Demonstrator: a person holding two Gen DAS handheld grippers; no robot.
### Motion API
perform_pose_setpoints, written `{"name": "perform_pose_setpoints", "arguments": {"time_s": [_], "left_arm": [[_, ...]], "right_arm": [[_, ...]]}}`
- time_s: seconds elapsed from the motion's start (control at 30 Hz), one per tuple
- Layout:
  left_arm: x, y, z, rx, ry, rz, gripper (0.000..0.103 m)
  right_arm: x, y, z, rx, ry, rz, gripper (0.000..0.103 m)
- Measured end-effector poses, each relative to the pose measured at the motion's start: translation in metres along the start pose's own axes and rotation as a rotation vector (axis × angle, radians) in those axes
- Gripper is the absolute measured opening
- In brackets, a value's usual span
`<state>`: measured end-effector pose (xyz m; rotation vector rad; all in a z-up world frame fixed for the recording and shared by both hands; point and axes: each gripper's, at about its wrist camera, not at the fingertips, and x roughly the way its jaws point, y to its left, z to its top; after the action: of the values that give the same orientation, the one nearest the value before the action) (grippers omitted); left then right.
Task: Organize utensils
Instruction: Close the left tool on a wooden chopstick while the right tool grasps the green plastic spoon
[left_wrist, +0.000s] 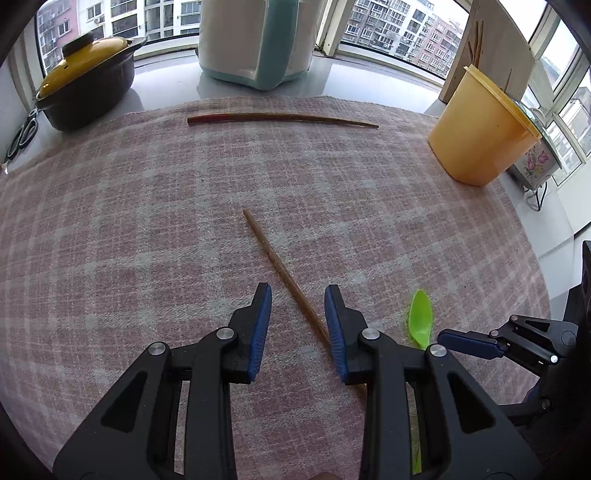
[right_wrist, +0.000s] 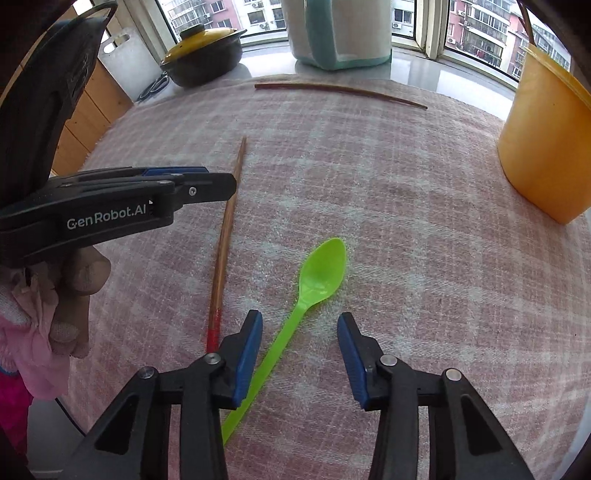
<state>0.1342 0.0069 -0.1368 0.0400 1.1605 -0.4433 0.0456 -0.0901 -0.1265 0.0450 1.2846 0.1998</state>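
A brown chopstick (left_wrist: 273, 258) lies slantwise on the pink checked cloth (left_wrist: 147, 221). My left gripper (left_wrist: 297, 295) hangs over it, open, with the stick running between its blue pads and nearer the right one. No pad presses on it. The same chopstick (right_wrist: 226, 236) has a red end near my right gripper (right_wrist: 298, 319). That gripper is open over a green plastic spoon (right_wrist: 325, 269), whose handle passes between the pads, close to the left one. A second, darker chopstick (left_wrist: 280, 118) lies across the far side of the cloth. An orange tub (left_wrist: 484, 129) stands at the right.
A dark pot with a yellow lid (left_wrist: 85, 85) and scissors (left_wrist: 22, 136) sit at the far left. A white and teal jug (left_wrist: 258, 40) stands by the window. A hand in a pink sleeve (right_wrist: 66, 295) holds the left gripper (right_wrist: 231, 184). A white cutting board (right_wrist: 125, 62) leans far left.
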Motion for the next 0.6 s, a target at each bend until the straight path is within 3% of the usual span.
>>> {"name": "perform_pose_setpoints", "arguments": {"time_s": [0.2,0.33,0.43,0.5,0.6], "left_arm": [[0.013,-0.003,-0.001,0.013,0.024,0.022,0.029],[0.016,-0.009,-0.002,0.04,0.019,0.038,0.029],[0.016,-0.012,-0.002,0.068,0.015,0.042,0.029],[0.017,-0.012,-0.003,0.081,0.015,0.05,0.016],[0.016,-0.009,-0.002,0.077,0.017,0.028,0.014]], "right_arm": [[0.002,-0.002,0.002,-0.021,0.007,-0.019,0.03],[0.001,-0.009,0.004,-0.02,0.014,-0.021,0.014],[0.0,-0.017,0.004,-0.013,0.018,-0.017,0.011],[0.0,-0.022,0.005,-0.015,0.019,-0.03,0.011],[-0.001,-0.032,0.006,-0.007,0.023,-0.035,0.011]]}}
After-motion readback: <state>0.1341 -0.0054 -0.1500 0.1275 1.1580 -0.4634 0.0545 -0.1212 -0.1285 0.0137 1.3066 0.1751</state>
